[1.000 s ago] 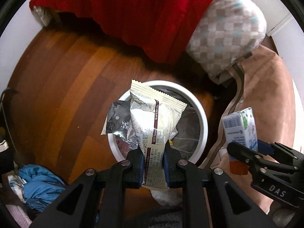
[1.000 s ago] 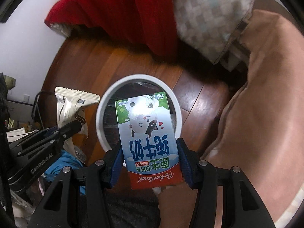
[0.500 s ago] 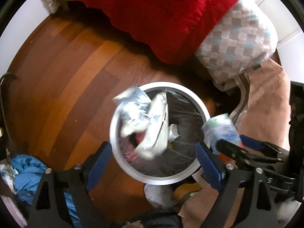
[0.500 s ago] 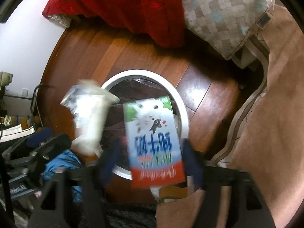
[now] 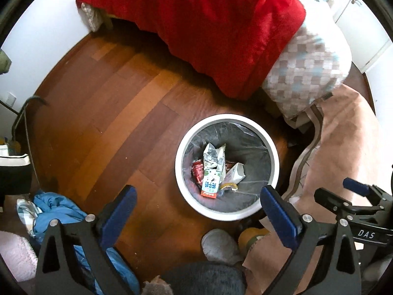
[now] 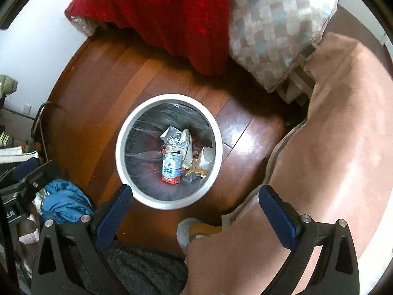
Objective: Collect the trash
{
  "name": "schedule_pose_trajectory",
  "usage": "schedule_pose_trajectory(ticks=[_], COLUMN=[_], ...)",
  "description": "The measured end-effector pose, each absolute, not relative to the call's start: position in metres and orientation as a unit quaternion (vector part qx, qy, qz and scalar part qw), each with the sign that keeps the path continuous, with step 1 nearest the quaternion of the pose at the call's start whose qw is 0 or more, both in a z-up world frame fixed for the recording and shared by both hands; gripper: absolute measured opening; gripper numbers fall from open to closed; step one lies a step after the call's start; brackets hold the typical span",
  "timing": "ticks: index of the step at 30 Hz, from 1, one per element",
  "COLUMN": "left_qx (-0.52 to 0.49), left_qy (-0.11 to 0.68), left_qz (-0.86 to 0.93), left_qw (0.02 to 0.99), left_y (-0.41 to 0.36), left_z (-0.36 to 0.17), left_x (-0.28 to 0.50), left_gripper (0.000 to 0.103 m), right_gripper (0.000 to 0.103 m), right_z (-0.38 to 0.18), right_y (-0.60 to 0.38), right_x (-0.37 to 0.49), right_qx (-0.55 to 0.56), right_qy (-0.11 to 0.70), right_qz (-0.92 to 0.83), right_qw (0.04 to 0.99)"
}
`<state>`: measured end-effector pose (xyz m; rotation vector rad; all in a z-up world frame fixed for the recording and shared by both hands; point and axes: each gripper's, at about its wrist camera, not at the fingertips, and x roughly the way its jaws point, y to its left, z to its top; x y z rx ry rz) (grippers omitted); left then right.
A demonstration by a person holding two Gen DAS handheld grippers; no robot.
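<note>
Both your wrist cameras look steeply down from well above the floor [image 5: 118,113], each past its own fingers [image 5: 121,205]. They share the white bin [image 5: 227,217] [image 6: 169,204] and red blanket [image 5: 208,24].

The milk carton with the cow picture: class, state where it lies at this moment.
In both wrist views the milk carton lies inside the white bin on the wooden floor, near side, just below the crumpled silver wrapper.
</note>
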<state>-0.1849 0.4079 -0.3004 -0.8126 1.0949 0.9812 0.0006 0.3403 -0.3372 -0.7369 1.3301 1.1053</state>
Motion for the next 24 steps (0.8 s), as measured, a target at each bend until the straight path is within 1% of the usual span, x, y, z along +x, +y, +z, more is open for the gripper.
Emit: schedule_pose_trajectory(ticks=[10,17,24], left_qx=[-0.333,-0.309,-0.315], left_qy=[0.450,0.412,0.388], left_qz=[0.436,0.427,0.398], left_qw=[0.704,0.743,0.769], left_y=[0.350,0.310,0.282], left_z=[-0.220,-0.142,-0.097], left_x=[-0.203,-0.218,-0.223], left_gripper=[0.103,0.103,0.103], right_gripper=[0.103,0.103,0.103], right_z=[-0.237,-0.157,-0.092], right_y=[0.287,0.244,0.210], right_x=[-0.024,-0.037,-0.047], right_qx=[-0.287,-0.253,-0.226], right_qy=[0.530,0.508,0.502], right_qz=[0.518,0.560,0.597], right_qw=[0.607,0.604,0.584])
